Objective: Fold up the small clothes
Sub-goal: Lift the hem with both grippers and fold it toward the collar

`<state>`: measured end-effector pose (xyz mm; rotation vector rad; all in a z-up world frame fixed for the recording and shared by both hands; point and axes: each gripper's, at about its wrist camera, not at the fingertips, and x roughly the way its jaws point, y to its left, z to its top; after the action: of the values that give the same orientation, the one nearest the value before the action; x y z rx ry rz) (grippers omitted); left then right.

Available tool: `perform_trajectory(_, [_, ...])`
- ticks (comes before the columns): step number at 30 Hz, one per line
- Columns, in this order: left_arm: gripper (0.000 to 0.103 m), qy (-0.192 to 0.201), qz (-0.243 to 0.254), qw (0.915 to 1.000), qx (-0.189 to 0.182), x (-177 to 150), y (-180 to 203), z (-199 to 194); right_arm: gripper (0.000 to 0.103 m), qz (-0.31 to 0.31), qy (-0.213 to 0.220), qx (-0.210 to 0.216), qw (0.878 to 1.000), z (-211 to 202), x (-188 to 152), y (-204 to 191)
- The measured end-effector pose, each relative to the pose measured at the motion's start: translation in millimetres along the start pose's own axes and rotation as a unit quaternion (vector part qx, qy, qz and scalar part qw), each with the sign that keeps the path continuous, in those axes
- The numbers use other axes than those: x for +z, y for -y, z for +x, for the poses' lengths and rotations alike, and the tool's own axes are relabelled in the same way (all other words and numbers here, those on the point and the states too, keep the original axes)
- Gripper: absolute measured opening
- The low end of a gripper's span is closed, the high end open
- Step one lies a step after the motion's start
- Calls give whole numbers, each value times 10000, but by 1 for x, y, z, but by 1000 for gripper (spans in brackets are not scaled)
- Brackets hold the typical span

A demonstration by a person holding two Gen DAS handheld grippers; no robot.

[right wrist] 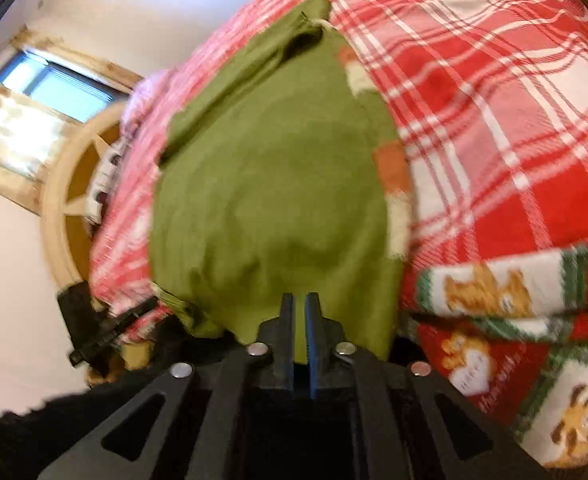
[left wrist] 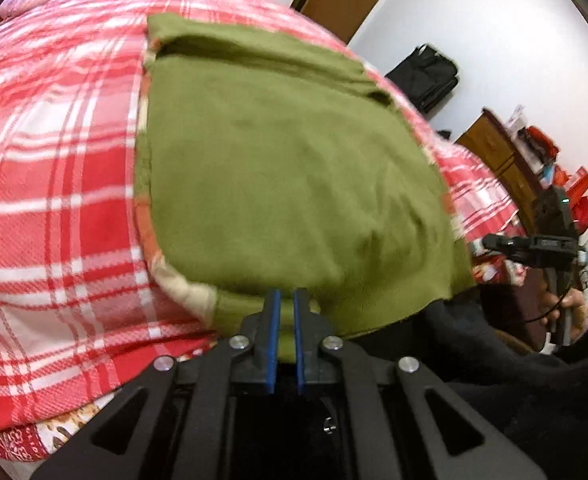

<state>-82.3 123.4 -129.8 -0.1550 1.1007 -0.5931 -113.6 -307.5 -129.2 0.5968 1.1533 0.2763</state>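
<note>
With both the left gripper [left wrist: 287,300] and right gripper [right wrist: 299,304] clenched on the near hem of the green garment [left wrist: 278,168], spread toward twelve o'clock over the plaid blanket [left wrist: 54,200], I judged it best to lift both corners evenly.

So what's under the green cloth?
The green cloth lies on a red plaid blanket, which shows all around it. Whatever is right beneath the cloth stays covered.
</note>
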Motion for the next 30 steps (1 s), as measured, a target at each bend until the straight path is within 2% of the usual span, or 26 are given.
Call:
perform_trajectory(1, [7, -91, -7, 9999, 122, -2, -2, 5, 46, 5, -54, -120, 9999, 1, -2, 1])
perform_trajectory(2, [7, -148, -38, 9996, 226, -3, -4, 8, 77, 44, -67, -104, 9999, 1, -4, 3])
perform_trajectory(3, [10, -175, -80, 9994, 270, -5, -5, 9, 83, 77, -27, -36, 10000, 1, -6, 3])
perform_trajectory(5, [13, -232, -281, 9991, 232, -7, -14, 9, 83, 136, -61, -25, 9999, 3, -6, 2])
perform_trajectory(7, [26, -173, -431, 9987, 192, -8, -19, 6, 83, 160, 25, -164, 9997, 2, -6, 3])
perform_trajectory(9, [48, -30, -494, 9986, 160, -7, -21, 0, 80, 237, 52, -186, 9995, 2, -4, 5])
perform_trajectory(12, [54, 243, -446, 9987, -4, 0, -16, -9, 80, 84, -31, -352, 9993, 5, -6, 0])
perform_trajectory(13, [58, 301, -420, 9987, -35, 3, -14, -10, 80, 7, -75, -435, 9990, 8, -6, -1])
perform_trajectory(14, [67, 319, -395, 9987, -11, 6, -10, -8, 80, -49, -135, -483, 9987, 12, -7, -2])
perform_trajectory(15, [71, 314, -369, 9988, 45, 7, -8, -6, 80, -55, -186, -481, 9987, 16, -7, -2])
perform_trajectory(19, [71, -121, -544, 9984, 129, 8, -8, 20, 80, 117, -433, -467, 9979, 37, -10, 10])
perform_trajectory(23, [71, -488, -809, 9952, 242, 5, -17, 29, 80, 187, -532, -483, 9972, 52, -12, 13])
perform_trajectory(26, [71, -816, -1019, 9900, 539, -2, -25, 33, 80, 164, -560, -443, 9973, 60, -10, 11])
perform_trajectory(29, [70, -816, -1069, 9895, 521, -9, -29, 32, 80, 9, -637, -457, 9969, 68, -12, 4])
perform_trajectory(30, [70, -830, -1038, 9896, 546, -9, -28, 32, 71, -52, -661, -517, 9965, 70, -13, 3])
